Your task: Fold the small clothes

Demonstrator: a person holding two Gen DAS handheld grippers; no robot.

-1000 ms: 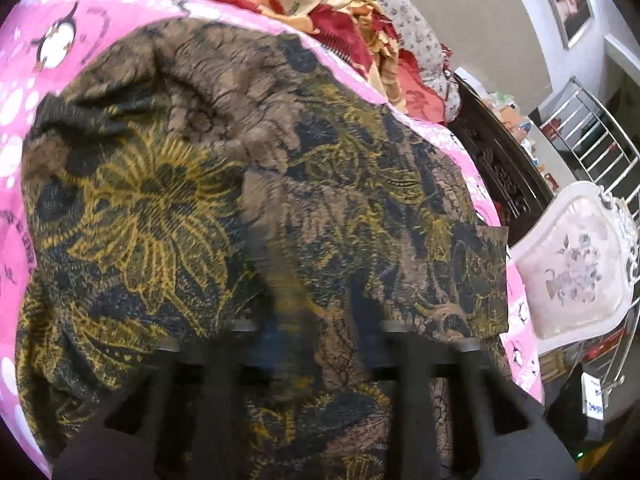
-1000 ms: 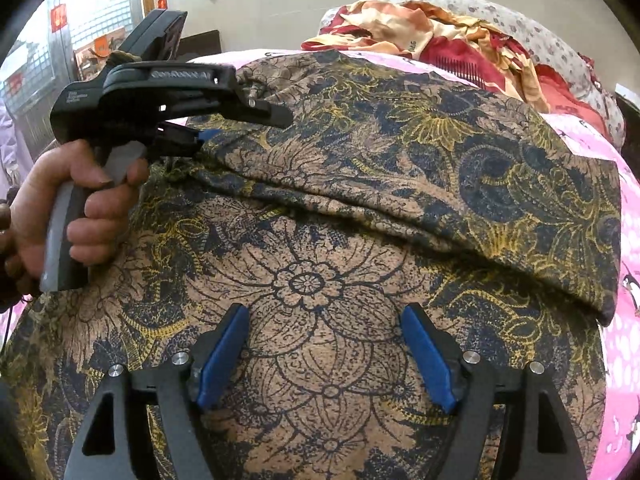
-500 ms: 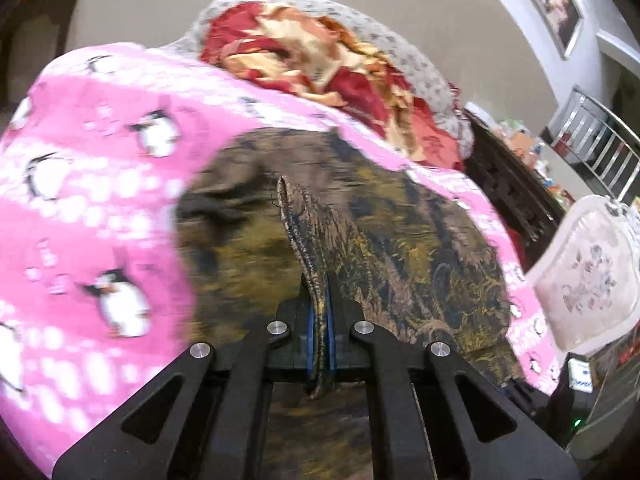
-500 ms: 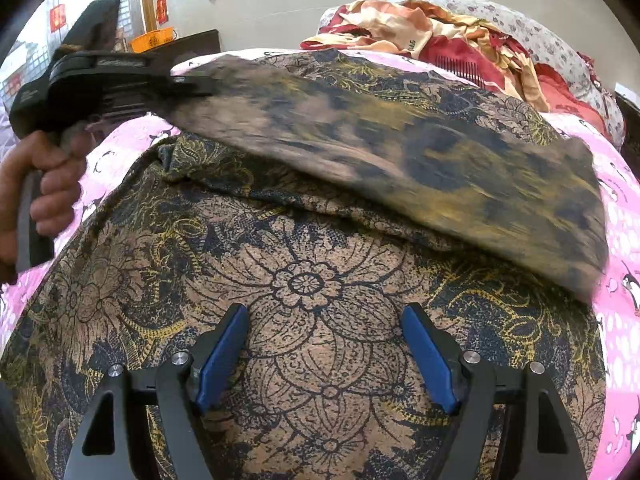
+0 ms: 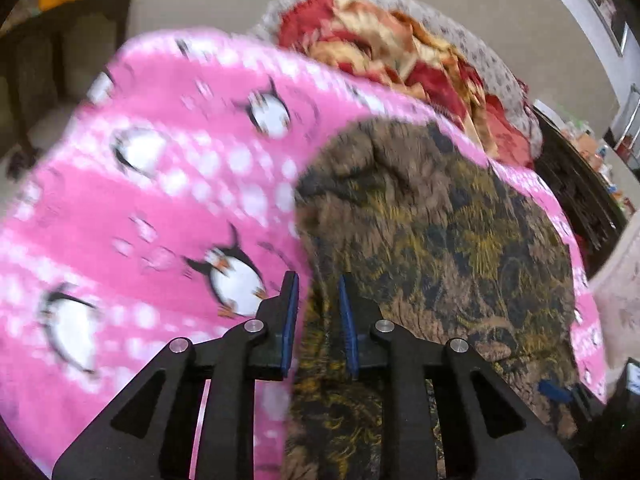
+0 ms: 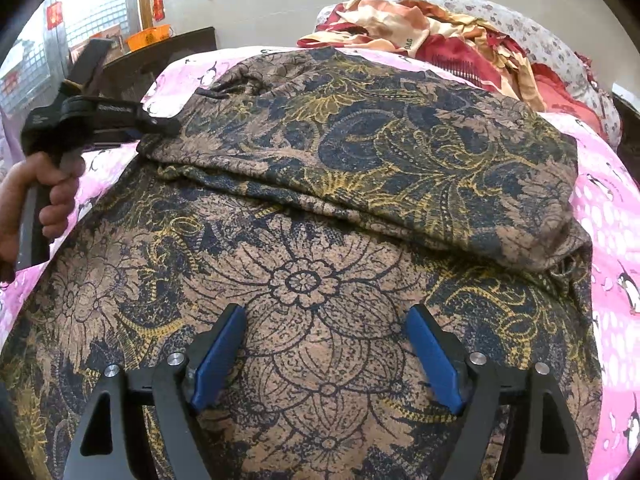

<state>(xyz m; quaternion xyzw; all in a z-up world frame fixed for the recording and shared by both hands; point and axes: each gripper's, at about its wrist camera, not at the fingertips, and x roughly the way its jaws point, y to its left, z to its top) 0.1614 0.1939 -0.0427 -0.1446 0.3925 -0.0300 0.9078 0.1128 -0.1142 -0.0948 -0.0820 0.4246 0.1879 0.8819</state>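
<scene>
A brown batik garment [image 6: 320, 280] with navy and gold flowers lies on a pink penguin blanket [image 6: 608, 208]. Its far part is folded over toward me and lies as a thick flap [image 6: 400, 168]. My right gripper [image 6: 326, 352] is open and empty, low over the near part of the cloth. My left gripper [image 5: 318, 308] has its jaws slightly apart at the garment's left edge [image 5: 440, 240], with nothing clamped. It also shows in the right wrist view [image 6: 160, 126], at the flap's left corner, held by a hand.
A heap of red and cream cloth [image 6: 440, 40] lies on a grey floral pillow at the far end of the bed. Dark wooden furniture [image 5: 580, 192] and a pale chair stand to the right. The blanket [image 5: 140, 220] spreads left of the garment.
My left gripper carried the pinched garment edge leftward, laid the flap flat and opened its jaws off the cloth. The right gripper has not moved.
</scene>
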